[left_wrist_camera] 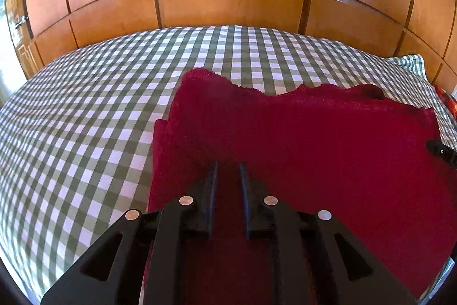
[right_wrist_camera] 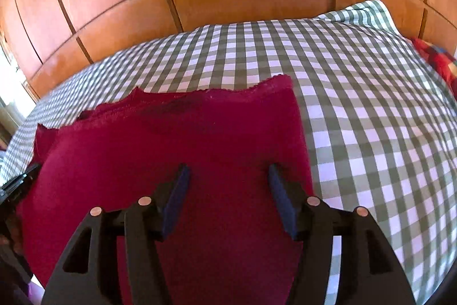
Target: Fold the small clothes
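Red garment (left_wrist_camera: 314, 139) flat on checked bedcover (left_wrist_camera: 85, 110)

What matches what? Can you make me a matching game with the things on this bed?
Things:
1. red cloth
2. bedsheet
3. wardrobe doors
4. right gripper

Descriptions:
A. shiny orange-brown wood
B. green and white checks
C. fingers spread wide apart
D. dark red, lying on the bed

Pairs: 1-D, 2-B, 3-A, 4-C
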A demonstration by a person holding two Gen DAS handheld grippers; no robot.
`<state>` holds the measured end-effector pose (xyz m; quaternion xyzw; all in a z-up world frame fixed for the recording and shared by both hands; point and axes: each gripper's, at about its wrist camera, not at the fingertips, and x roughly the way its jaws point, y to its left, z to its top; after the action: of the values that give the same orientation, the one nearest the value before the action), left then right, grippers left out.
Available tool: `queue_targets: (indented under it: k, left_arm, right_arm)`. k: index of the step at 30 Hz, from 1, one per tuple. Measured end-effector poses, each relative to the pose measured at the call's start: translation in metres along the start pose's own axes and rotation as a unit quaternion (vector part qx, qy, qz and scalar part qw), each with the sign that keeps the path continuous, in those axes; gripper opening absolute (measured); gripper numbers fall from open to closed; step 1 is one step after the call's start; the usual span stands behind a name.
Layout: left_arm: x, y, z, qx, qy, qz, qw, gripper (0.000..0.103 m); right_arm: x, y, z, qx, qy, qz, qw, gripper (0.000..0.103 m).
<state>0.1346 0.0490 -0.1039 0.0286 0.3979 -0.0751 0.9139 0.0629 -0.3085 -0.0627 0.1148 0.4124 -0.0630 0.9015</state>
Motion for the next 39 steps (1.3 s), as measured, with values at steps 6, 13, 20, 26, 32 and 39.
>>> queue_targets:
  k: [6, 13, 20, 26, 32, 39]
  left_arm:
    - [0.001, 0.003, 0.001, -0.012, -0.004, -0.008, 0.9999, 0.014]
    - [0.003, 0.008, 0.0, -0.024, -0.006, -0.019, 0.9995, 0.014]
    - [-0.014, 0.004, 0.004, -0.027, -0.008, -0.001, 0.9996, 0.014]
    - [-0.049, 0.003, -0.002, -0.019, -0.034, -0.002, 0.9992, 0.014]
    - [-0.072, -0.001, -0.011, -0.011, -0.061, -0.008, 0.998, 0.033]
    - [-0.076, 0.0, -0.027, -0.005, -0.05, -0.002, 0.9987, 0.033]
  right_arm:
    - [-0.003, 0.001, 0.001, -0.004, -0.004, -0.003, 1.0, 0.058]
    - [0.0, -0.007, 0.001, 0.014, -0.005, 0.018, 1.0, 0.059]
    - [-0.013, -0.004, 0.007, 0.014, 0.017, 0.02, 1.0, 0.065]
    - [-0.052, -0.024, -0.005, 0.056, 0.014, 0.06, 0.997, 0.074]
    - [-0.074, -0.052, -0.043, 0.083, 0.045, 0.067, 0.993, 0.065]
    - [-0.092, -0.052, -0.07, 0.084, 0.063, 0.094, 0.99, 0.058]
